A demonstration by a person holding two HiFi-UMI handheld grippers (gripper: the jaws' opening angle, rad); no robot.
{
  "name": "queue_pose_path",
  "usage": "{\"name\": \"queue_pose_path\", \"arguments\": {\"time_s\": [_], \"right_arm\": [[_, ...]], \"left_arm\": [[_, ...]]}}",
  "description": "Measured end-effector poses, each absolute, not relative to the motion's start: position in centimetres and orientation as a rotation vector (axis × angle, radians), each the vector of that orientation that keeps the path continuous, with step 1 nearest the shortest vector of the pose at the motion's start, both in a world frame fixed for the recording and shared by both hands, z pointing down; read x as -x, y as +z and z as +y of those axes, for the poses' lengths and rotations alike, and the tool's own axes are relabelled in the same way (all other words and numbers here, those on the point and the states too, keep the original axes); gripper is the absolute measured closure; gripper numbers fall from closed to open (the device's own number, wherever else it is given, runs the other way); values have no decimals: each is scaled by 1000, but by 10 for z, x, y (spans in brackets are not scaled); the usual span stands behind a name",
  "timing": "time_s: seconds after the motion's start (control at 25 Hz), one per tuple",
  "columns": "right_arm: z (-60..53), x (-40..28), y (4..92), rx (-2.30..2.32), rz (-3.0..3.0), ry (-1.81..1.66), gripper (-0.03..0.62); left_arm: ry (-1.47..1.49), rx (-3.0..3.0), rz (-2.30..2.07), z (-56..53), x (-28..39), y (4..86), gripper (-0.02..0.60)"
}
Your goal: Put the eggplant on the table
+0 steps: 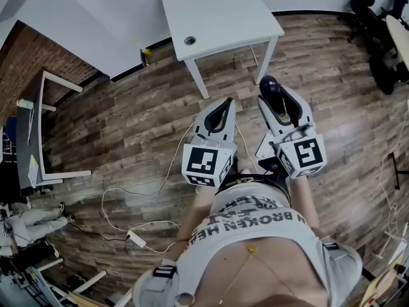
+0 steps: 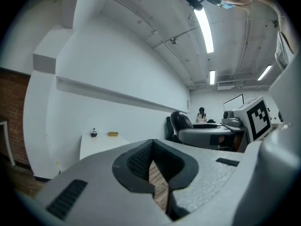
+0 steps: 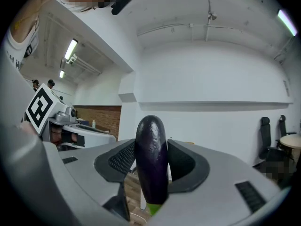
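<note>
A dark purple eggplant with a green stem end stands upright between the pads of my right gripper, which is shut on it. From the head view the eggplant pokes out of the right gripper above the wood floor, just short of the white table. My left gripper hangs beside it on the left, its tips together and nothing in them. In the left gripper view the left gripper points toward the white table, which lies some way ahead.
A round cap sits in the tabletop near its front edge. A dark desk stands at the left, and black chairs at the far right. White cables and a power strip lie on the floor by the person's feet.
</note>
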State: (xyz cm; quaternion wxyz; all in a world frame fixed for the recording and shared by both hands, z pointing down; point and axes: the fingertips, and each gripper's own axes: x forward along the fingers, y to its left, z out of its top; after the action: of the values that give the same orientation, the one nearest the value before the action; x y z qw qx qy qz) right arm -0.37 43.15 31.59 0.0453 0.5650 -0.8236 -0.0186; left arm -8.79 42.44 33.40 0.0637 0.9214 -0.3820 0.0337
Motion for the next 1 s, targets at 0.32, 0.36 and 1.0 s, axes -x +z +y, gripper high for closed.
{"name": "queue_pose_path", "arguments": {"time_s": [0.32,0.36,1.0], "right_arm": [[353,12,312,-1793,-2452,-69,385],[344,14,313,-1795,-2451,-63,385],[259,42,330,-1823,-2393,-10,385]], "left_arm": [[90,-2827,-1040,339,90,333,575],[92,-2829,-1034,330,91,333,575],[107,-2810,-1007,243,131,347,575]]}}
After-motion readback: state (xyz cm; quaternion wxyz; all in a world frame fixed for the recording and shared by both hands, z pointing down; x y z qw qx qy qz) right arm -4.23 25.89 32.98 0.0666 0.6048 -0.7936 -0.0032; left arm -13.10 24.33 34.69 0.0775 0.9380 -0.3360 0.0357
